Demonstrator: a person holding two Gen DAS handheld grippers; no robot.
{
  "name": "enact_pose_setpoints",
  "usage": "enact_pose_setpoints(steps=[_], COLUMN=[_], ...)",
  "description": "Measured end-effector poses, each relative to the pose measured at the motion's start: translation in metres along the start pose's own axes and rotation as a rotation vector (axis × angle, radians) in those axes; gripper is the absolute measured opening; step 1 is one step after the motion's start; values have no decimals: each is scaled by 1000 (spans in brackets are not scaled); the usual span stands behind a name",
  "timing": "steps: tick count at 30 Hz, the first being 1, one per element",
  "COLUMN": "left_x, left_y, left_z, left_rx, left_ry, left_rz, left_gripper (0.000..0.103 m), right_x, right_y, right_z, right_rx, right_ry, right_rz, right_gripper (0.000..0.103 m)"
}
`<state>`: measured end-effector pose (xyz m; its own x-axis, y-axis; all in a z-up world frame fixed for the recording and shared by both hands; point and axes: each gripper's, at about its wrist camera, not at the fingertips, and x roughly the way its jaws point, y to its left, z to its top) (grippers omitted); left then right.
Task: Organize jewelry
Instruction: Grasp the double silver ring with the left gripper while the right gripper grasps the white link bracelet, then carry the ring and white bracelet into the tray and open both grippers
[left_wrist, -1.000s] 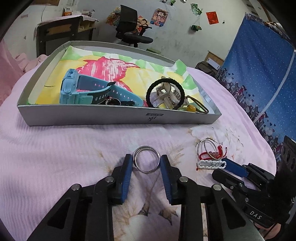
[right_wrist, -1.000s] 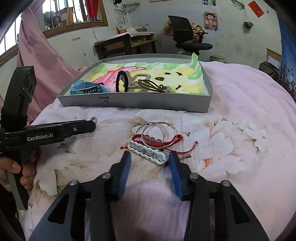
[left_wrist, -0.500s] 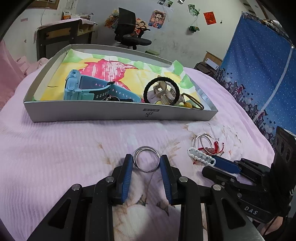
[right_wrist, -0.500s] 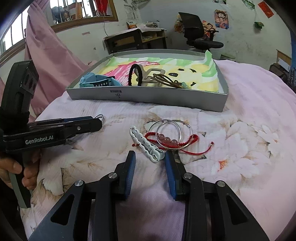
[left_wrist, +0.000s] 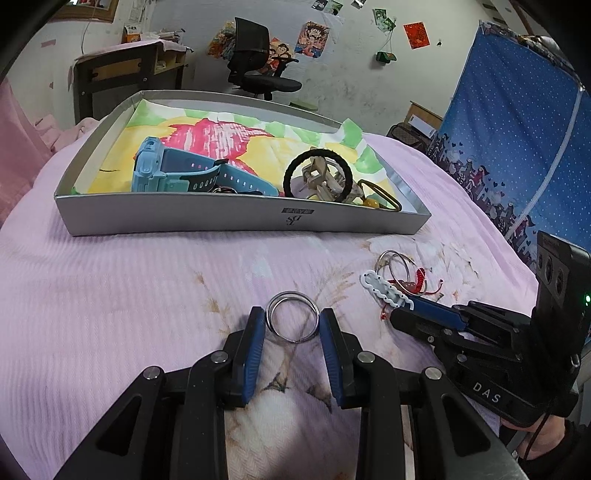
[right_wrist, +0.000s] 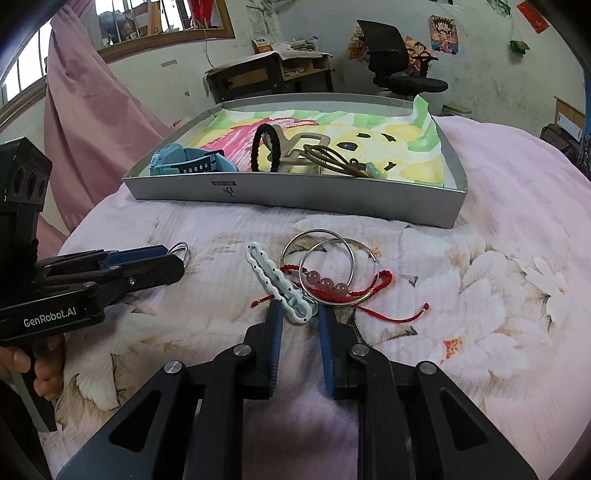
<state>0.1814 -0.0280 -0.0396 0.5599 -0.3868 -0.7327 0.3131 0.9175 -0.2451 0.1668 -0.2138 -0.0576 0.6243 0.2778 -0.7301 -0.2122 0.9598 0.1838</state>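
My left gripper is shut on a silver double ring, its blue pads touching both sides; it also shows in the right wrist view. My right gripper has closed on the near end of a white wavy hair clip, which lies slanted on the pink bedspread. Beside the clip lie two silver hoops and a red cord bracelet with pink beads. The grey tray at the back holds a blue watch, a black hair tie, a beige claw clip and a brown loop.
The pink flowered bedspread covers the whole work surface. A desk and a black office chair stand behind the tray. A blue dotted curtain hangs at the right; a pink curtain hangs at the left.
My right gripper's jaws narrowed onto the white clip, which swung from lying crosswise to slanted lengthwise. My left gripper stayed around the silver ring, and its view drew back slightly from the tray.
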Motion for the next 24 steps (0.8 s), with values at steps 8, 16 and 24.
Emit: enact_pose_setpoints(steps=[8, 16, 24], left_x=[-5, -8, -11], left_y=[-1, 0, -2], left_z=[-3, -4, -4], left_rx=[-1, -5, -2], left_ry=[-15, -31, -45], left_rz=[-11, -15, -15], left_gripper=[29, 29, 29], right_x=[-7, -13, -19], right_y=[7, 8, 5], right_z=[-4, -5, -5], right_rx=[-35, -48, -36], right_ry=[-22, -51, -84], right_rz=[0, 1, 16], right_gripper=[14, 14, 14])
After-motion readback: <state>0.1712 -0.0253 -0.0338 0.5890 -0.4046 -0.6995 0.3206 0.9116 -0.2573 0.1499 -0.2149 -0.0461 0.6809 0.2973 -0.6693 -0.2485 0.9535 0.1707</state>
